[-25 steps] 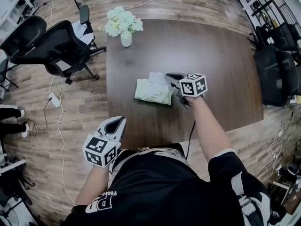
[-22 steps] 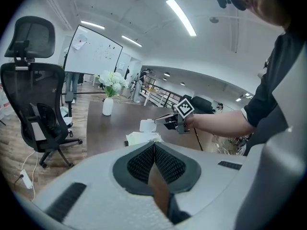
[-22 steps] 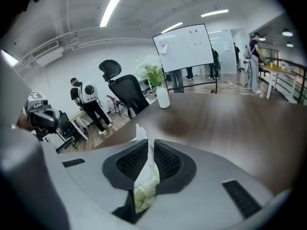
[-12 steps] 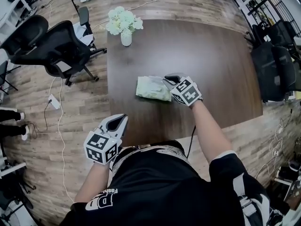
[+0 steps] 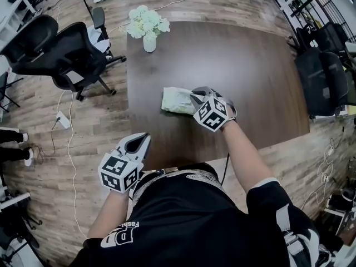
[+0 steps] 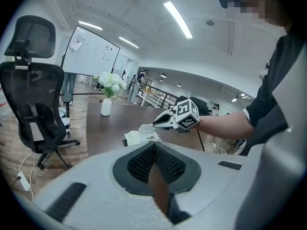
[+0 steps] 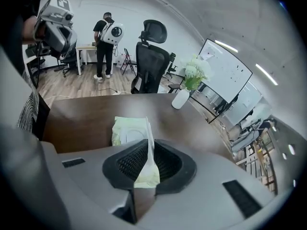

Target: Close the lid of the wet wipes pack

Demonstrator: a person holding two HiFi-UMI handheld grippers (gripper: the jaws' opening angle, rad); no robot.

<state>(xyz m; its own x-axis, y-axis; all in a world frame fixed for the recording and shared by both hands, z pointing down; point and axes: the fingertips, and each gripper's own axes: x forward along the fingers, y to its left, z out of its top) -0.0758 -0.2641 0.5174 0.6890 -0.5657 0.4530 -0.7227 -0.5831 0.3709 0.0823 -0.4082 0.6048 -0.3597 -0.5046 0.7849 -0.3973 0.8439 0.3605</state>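
Observation:
The pale green wet wipes pack (image 5: 177,100) lies flat on the dark wooden table (image 5: 250,65), its oval lid (image 7: 128,134) lying down flat. My right gripper (image 5: 196,97) is at the pack's right end; in the right gripper view its jaws (image 7: 146,147) are pressed together on the pack's edge. My left gripper (image 5: 142,139) hangs shut and empty off the table's near-left edge, pointing toward the pack (image 6: 141,136). The left gripper view also shows the right gripper (image 6: 162,122) over the pack.
A white vase of flowers (image 5: 148,31) stands at the table's far left. Black office chairs (image 5: 61,54) are left of the table and more chairs (image 5: 328,77) to its right. A person (image 7: 106,37) stands far off by a desk.
The white lid stood up open a second ago and now lies flat. My right gripper moved left and down onto the pack's right end. The left gripper stayed put.

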